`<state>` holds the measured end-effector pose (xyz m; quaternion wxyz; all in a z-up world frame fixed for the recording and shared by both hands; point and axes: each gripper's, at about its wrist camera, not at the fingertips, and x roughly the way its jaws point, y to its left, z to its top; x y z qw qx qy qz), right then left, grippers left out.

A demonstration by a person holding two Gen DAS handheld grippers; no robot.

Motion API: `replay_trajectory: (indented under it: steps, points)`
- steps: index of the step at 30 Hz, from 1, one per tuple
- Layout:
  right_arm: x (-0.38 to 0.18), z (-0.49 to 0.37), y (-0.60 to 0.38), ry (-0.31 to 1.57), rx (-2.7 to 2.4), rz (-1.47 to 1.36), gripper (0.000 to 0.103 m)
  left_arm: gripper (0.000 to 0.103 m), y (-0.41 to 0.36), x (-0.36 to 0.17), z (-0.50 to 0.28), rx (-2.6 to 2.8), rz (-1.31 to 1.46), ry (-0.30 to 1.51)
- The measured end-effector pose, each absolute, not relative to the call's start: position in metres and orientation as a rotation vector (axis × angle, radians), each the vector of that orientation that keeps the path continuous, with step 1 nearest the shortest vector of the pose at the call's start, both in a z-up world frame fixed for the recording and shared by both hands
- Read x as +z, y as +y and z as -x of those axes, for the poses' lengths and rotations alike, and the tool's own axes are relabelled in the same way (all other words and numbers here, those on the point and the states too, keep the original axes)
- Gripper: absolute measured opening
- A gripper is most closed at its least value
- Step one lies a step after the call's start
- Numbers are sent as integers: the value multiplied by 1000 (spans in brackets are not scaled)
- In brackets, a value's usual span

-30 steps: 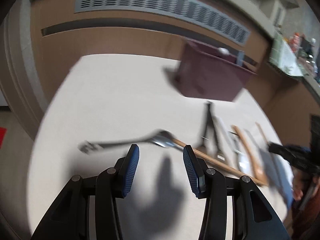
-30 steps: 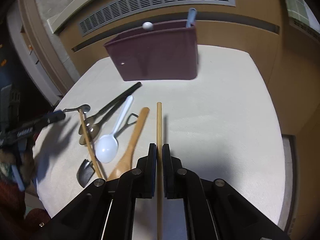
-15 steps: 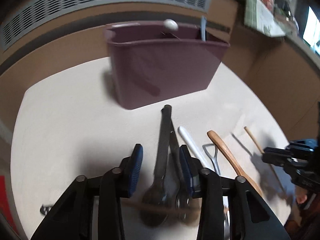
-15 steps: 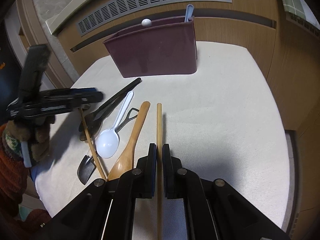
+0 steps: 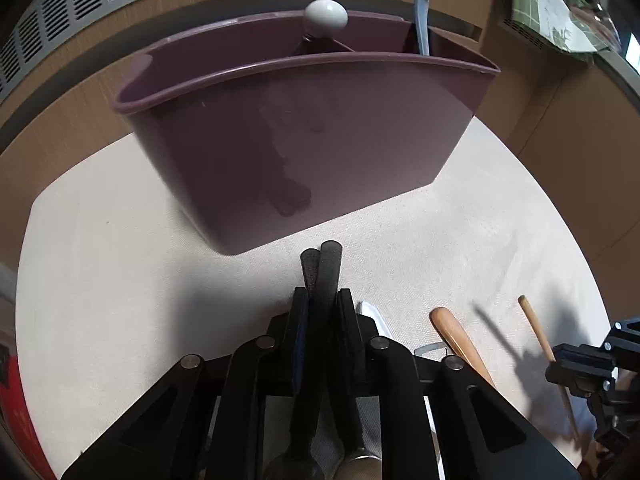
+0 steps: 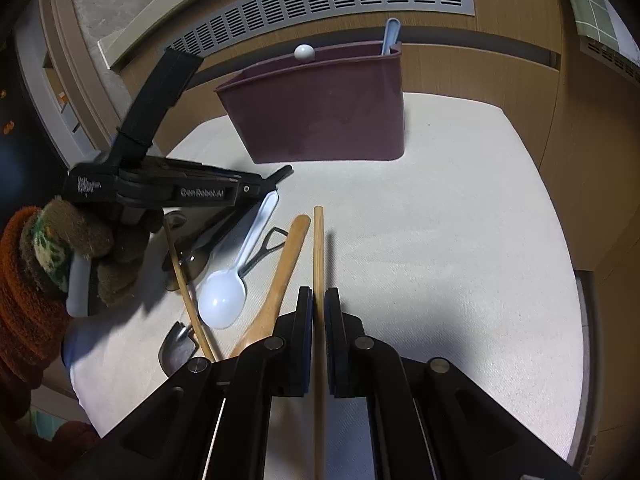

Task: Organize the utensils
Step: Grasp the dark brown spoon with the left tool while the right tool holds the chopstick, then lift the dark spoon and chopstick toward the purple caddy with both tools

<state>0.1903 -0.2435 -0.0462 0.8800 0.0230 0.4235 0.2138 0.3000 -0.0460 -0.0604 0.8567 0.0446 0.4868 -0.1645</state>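
A maroon utensil caddy (image 5: pixel 304 136) stands at the back of the white table; it also shows in the right wrist view (image 6: pixel 328 112). A white-knobbed utensil (image 5: pixel 325 16) and a pale blue handle (image 5: pixel 421 20) stand in it. My left gripper (image 5: pixel 323 308) is shut on two black-handled spoons (image 5: pixel 326 268), handles pointing at the caddy. My right gripper (image 6: pixel 318 308) is shut on a wooden chopstick (image 6: pixel 319 248) that lies on the table. Beside it lie a wooden spoon (image 6: pixel 286 264), a white plastic spoon (image 6: pixel 240 276) and a second chopstick (image 6: pixel 188 284).
A metal utensil (image 6: pixel 264 250) and a dark spoon bowl (image 6: pixel 176 346) lie among the loose utensils at the left. A wooden cabinet with a grey vent (image 6: pixel 328 0) rises behind the table. The table's right half (image 6: pixel 460 240) is bare cloth.
My left gripper swung from the table's left side to the black-handled spoons, moved toward the caddy and closed on them. The right gripper stayed shut on the chopstick.
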Motion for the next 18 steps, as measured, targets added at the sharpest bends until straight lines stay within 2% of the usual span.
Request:
replay_trajectory:
  steps: [4, 14, 16, 17, 18]
  points:
    - [-46, -193, -244, 887, 436, -58, 5, 14, -31, -45, -275, -347, -7, 963]
    - [-33, -196, -238, 850, 435, -71, 5, 12, -1, 33, -185, -370, 99, 677]
    - [-28, -194, -235, 836, 437, -61, 5, 10, 0, 41, -179, -372, 107, 656]
    - [-24, -193, -233, 826, 441, -58, 5, 4, 1, 44, -176, -372, 115, 648]
    - [-21, -192, -232, 816, 443, -58, 5, 4, 5, 48, -176, -370, 126, 640]
